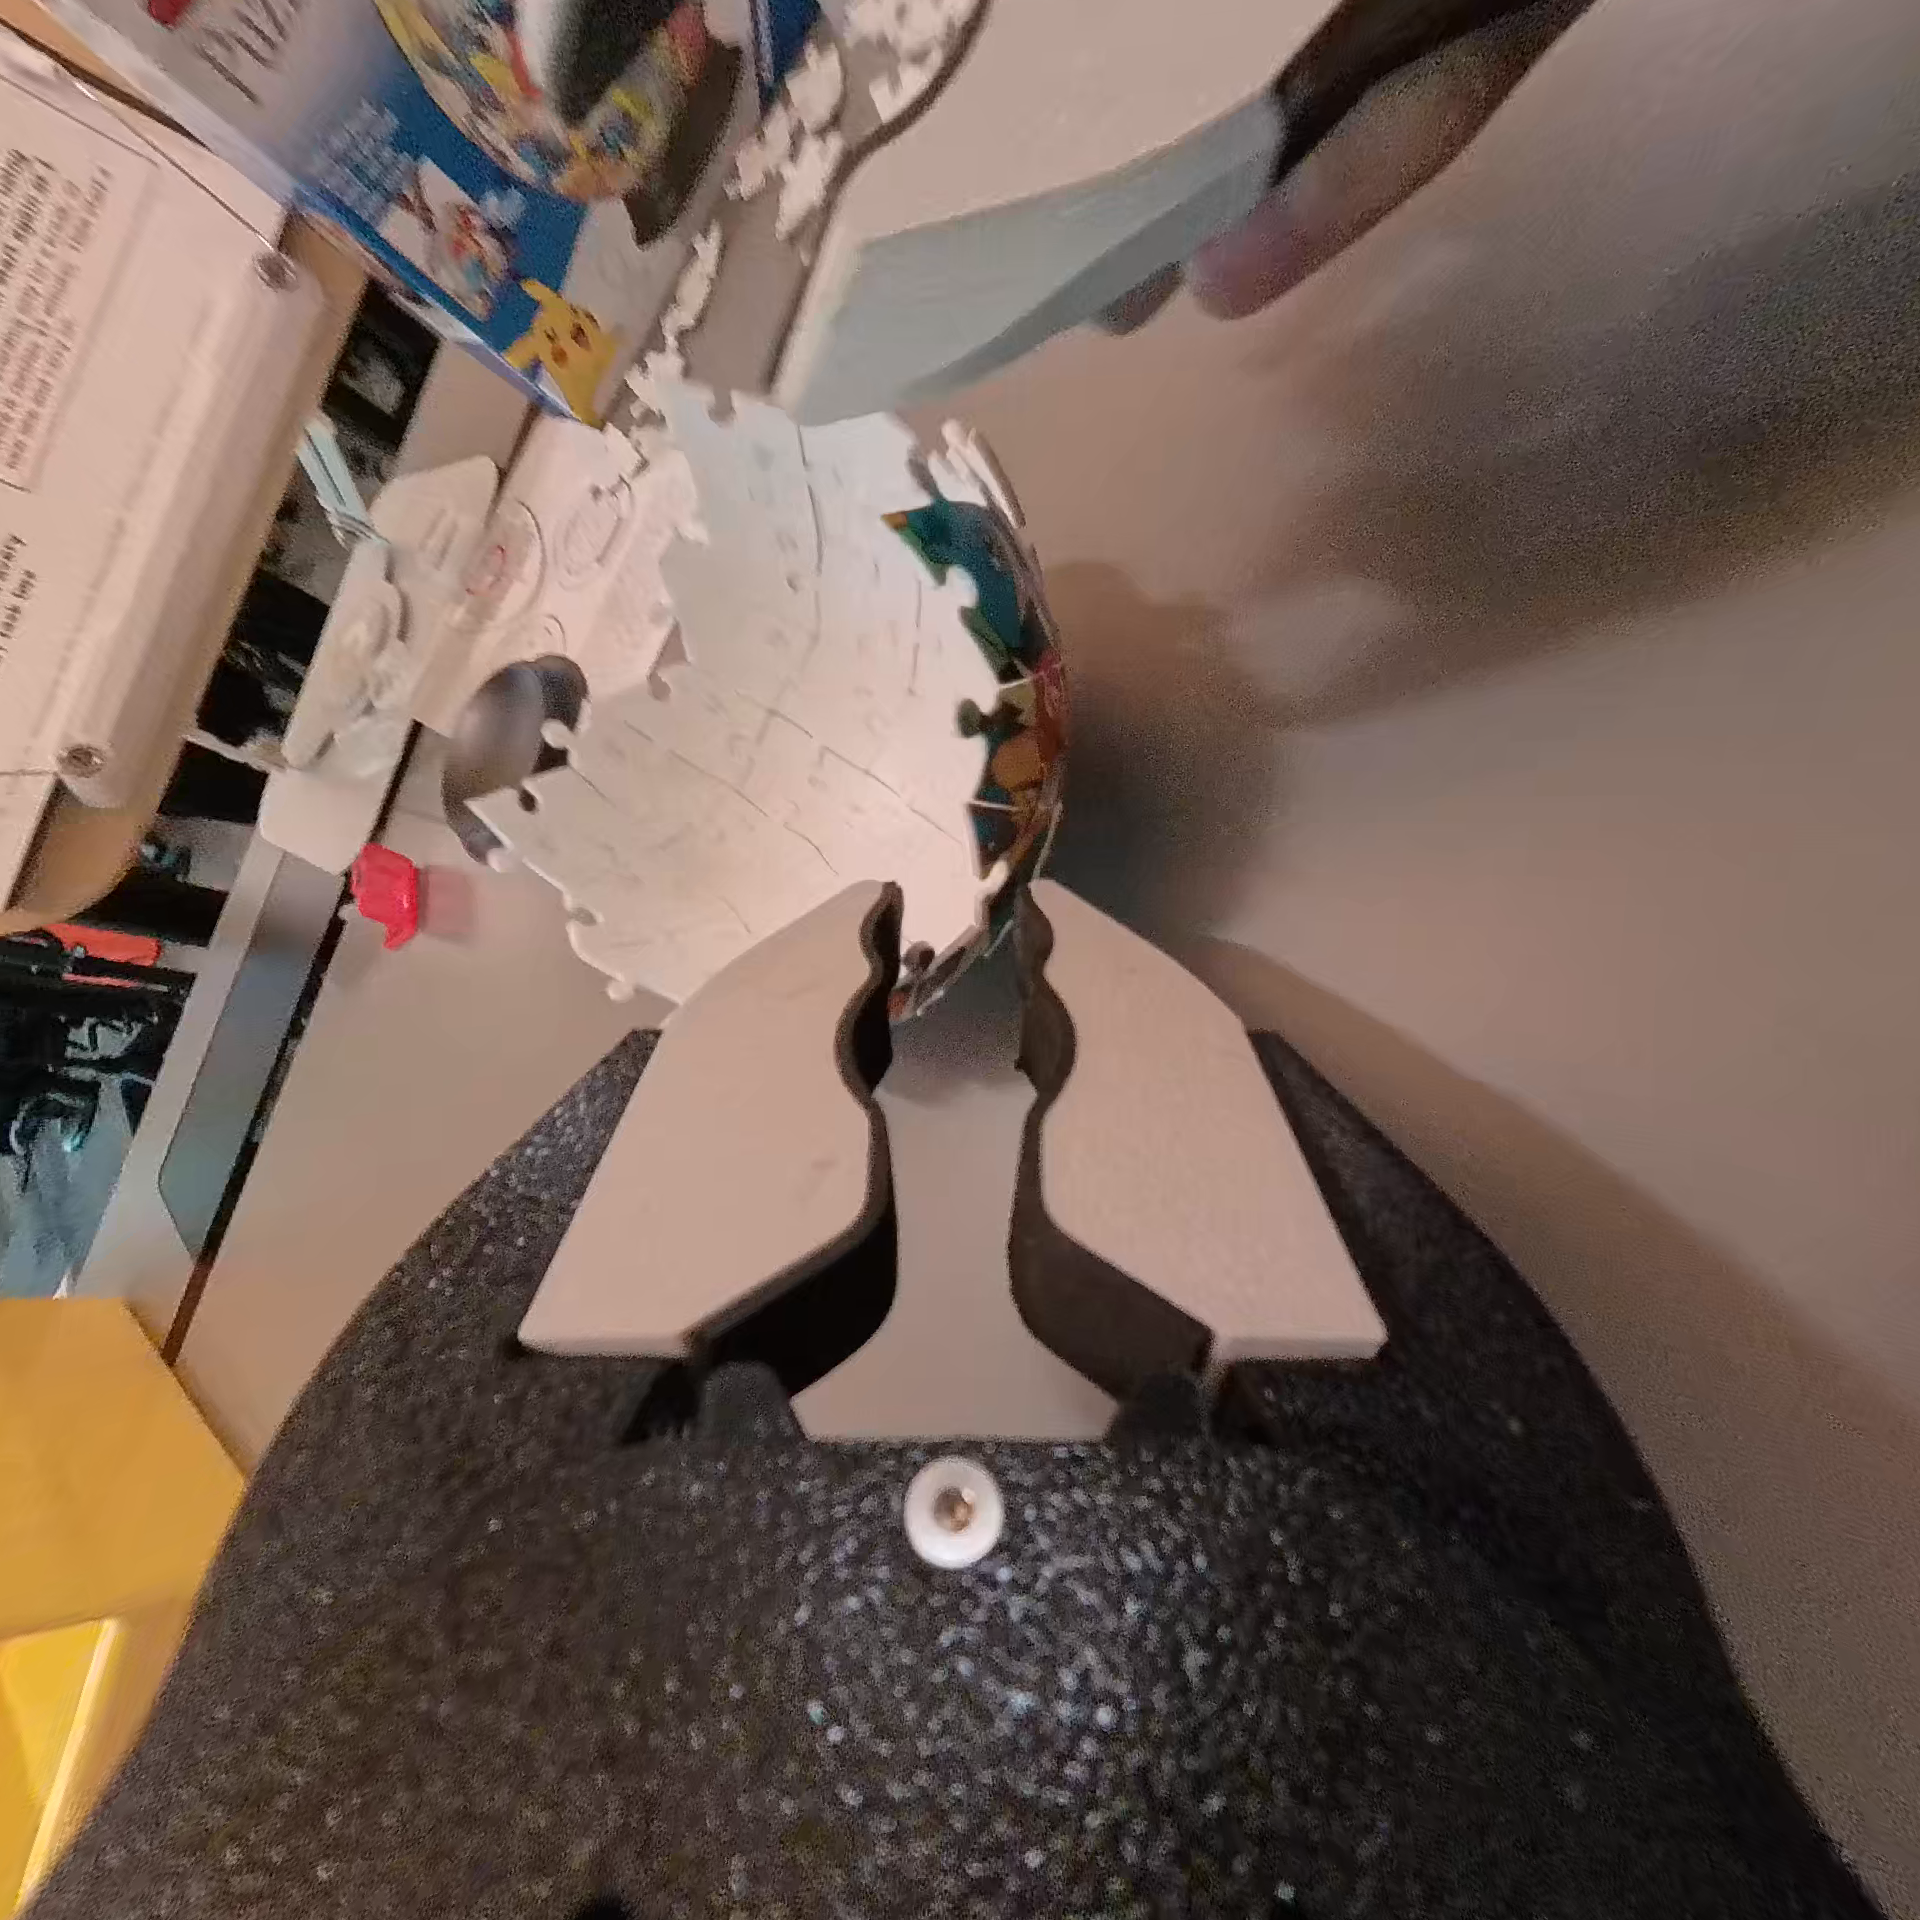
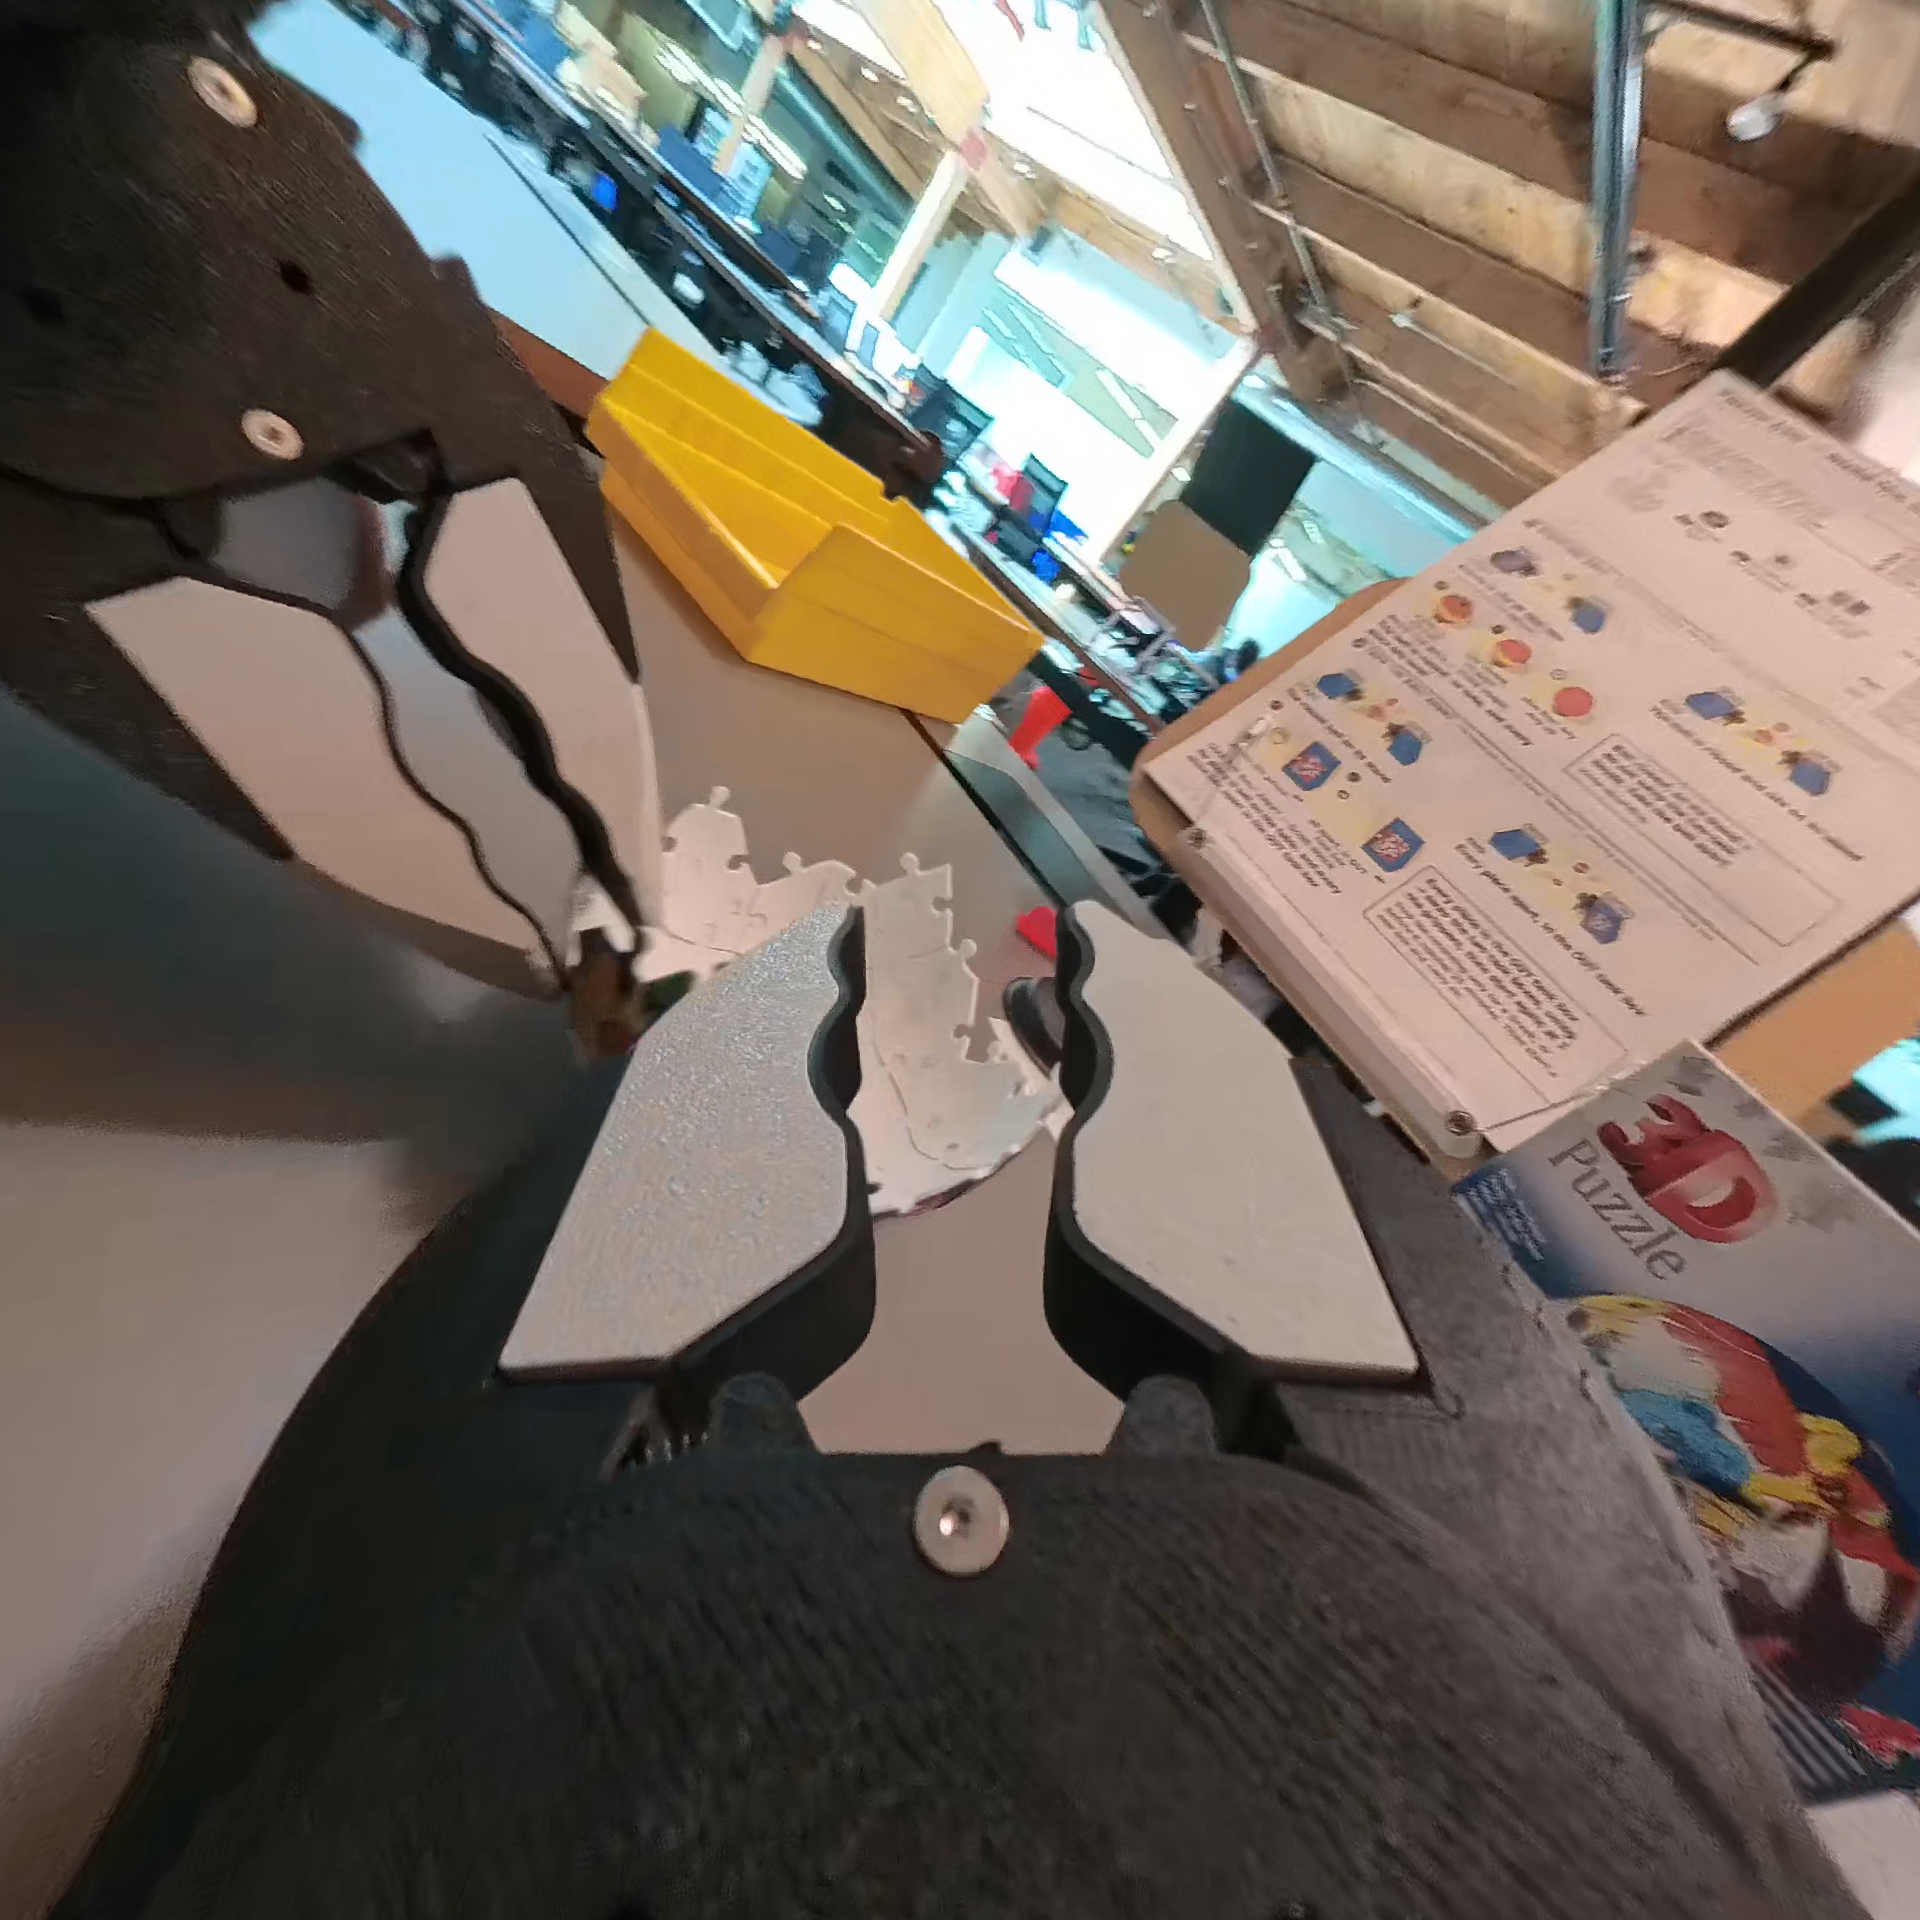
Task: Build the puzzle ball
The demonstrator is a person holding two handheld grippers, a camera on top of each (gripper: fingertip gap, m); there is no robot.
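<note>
1. Left gripper (image 1: 956, 925): reaching forward low over the grey table (image 1: 1558, 831), jaws narrowed onto the lower rim of the half-built puzzle ball (image 1: 790, 707), one finger inside the shell and one outside, pinching the coloured edge.
2. Same left gripper (image 2: 592, 940) seen from the right wrist view: coming in from the upper left, tilted steeply downward, fingertips nearly together on the ball's edge.
3. Right gripper (image 2: 961, 977): angled upward and rolled to one side, jaws parted by a moderate gap, with the jagged white rim of the puzzle ball (image 2: 935, 1039) lying between the fingers; cannot tell whether the pads actually touch it.
4. In the left wrist view, right gripper's pale finger (image 1: 1039, 249) coming down from above onto the top of the ball, strongly blurred.
5. Puzzle ball: an open shell, white inside with jigsaw-edged pieces, colourful print on the outer face, held up between the two tools, just above the table.
6. Just beyond the ball: a white curved piece section (image 1: 457, 582) and a small red object (image 1: 387, 894) on the table.
7. Farther left and back: the blue puzzle box (image 2: 1714, 1351), an instruction sheet (image 2: 1558, 779) on a propped board.
8. Farther still: stacked yellow bins (image 2: 810, 561) on the table, with a long workshop hall behind.
</note>
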